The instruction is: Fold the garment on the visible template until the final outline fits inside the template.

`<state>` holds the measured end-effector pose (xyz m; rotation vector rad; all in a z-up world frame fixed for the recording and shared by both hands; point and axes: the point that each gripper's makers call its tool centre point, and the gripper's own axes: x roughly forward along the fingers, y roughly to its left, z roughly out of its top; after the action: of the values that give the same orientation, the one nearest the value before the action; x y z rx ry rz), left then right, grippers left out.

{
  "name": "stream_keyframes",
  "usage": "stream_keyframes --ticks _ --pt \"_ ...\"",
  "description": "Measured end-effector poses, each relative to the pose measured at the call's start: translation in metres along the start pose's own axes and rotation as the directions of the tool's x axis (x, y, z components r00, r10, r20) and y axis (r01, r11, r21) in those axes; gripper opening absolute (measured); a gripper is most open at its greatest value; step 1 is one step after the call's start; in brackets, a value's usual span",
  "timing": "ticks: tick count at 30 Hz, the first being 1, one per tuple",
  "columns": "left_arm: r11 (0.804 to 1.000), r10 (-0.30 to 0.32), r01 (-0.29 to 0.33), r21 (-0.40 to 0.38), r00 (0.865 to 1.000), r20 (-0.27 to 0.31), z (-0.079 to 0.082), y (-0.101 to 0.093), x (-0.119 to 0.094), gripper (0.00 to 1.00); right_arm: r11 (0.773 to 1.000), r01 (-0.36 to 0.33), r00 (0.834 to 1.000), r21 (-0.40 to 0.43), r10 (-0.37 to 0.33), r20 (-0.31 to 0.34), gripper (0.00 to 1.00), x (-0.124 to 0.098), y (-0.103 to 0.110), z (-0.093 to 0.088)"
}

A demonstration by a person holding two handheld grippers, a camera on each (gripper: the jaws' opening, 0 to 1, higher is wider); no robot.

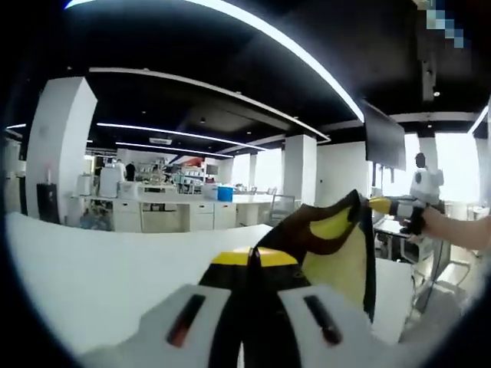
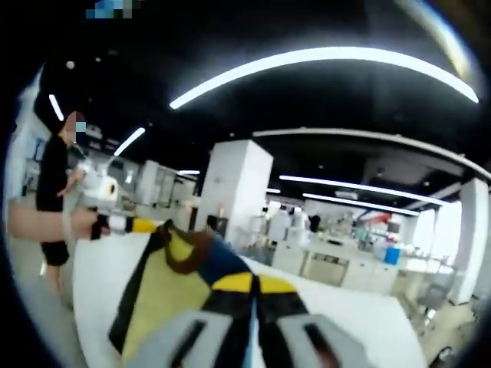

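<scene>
Now both grippers hold the garment (image 1: 330, 253) lifted above the white tabletop (image 1: 92, 284): the left gripper (image 1: 253, 307) has its jaws clamped on a black and yellow edge, and the right gripper (image 2: 253, 326) grips another edge likewise. Stretched between them, the yellow and black cloth hangs off the tabletop, with an office room far behind.

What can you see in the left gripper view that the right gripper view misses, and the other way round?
Left gripper view alone: a dark wall screen and a blue bin on a counter. Right gripper view alone: a person in black standing beside the table. Both share the yellow and black garment held up over the white table, clamped by both grippers, and long ceiling lights.
</scene>
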<state>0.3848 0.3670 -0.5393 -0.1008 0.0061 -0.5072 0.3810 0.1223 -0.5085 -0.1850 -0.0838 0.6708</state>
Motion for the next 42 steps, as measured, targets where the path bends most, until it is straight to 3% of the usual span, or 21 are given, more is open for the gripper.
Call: stream_keyframes --ticks 6,8,9,10,14,18,24,28,30,34,37,42 --pt "0.998 0.019 -0.023 -0.052 0.996 -0.085 -0.049 0.026 0.035 0.0 0.996 0.018 0.996 0.082 -0.01 -0.093 0.0 0.044 -0.018 -0.061" --pt "0.996 0.03 -0.041 -0.079 0.99 -0.139 -0.073 0.042 0.047 0.0 0.996 0.019 0.993 0.088 -0.008 -0.121 0.0 0.058 -0.024 -0.083" --pt "0.997 0.032 -0.042 -0.067 0.99 -0.136 -0.078 0.046 0.053 0.0 0.995 0.022 0.991 0.093 -0.009 -0.135 0.0 0.064 -0.026 -0.093" --pt "0.994 0.035 -0.053 -0.101 0.985 -0.169 -0.093 0.051 0.06 0.0 0.994 0.025 0.984 0.11 -0.005 -0.18 0.0 0.071 -0.028 -0.112" --pt "0.992 0.044 -0.069 -0.102 0.972 -0.229 -0.132 0.072 0.085 0.0 0.992 0.023 0.967 0.127 0.01 -0.254 0.0 0.097 -0.035 -0.162" --pt "0.99 0.058 -0.091 -0.112 0.962 -0.267 -0.16 0.089 0.105 0.0 0.99 0.011 0.951 0.142 0.033 -0.308 0.0 0.118 -0.04 -0.199" --pt "0.983 0.086 -0.136 -0.123 0.935 -0.344 -0.209 0.108 0.127 0.0 0.987 0.013 0.919 0.163 0.053 -0.391 0.0 0.146 -0.046 -0.256" --pt "0.974 0.114 -0.182 -0.134 0.907 -0.405 -0.244 0.12 0.133 0.0 0.982 0.015 0.897 0.189 0.07 -0.435 0.0 0.16 -0.045 -0.289" --pt "0.972 0.115 -0.189 -0.14 0.9 -0.42 -0.256 0.117 0.135 0.0 0.985 0.017 0.882 0.172 0.066 -0.467 0.0 0.164 -0.046 -0.307" --pt "0.966 0.126 -0.21 -0.152 0.892 -0.435 -0.275 0.132 0.146 0.0 0.981 0.039 0.866 0.188 0.061 -0.497 0.0 0.166 -0.048 -0.324" --pt "0.966 0.129 -0.215 -0.143 0.882 -0.454 -0.283 0.135 0.145 0.0 0.98 0.06 0.851 0.192 0.05 -0.523 0.0 0.168 -0.052 -0.339" --pt "0.967 0.126 -0.211 -0.143 0.882 -0.454 -0.286 0.134 0.145 0.0 0.976 0.079 0.843 0.202 0.043 -0.537 0.0 0.165 -0.055 -0.346"
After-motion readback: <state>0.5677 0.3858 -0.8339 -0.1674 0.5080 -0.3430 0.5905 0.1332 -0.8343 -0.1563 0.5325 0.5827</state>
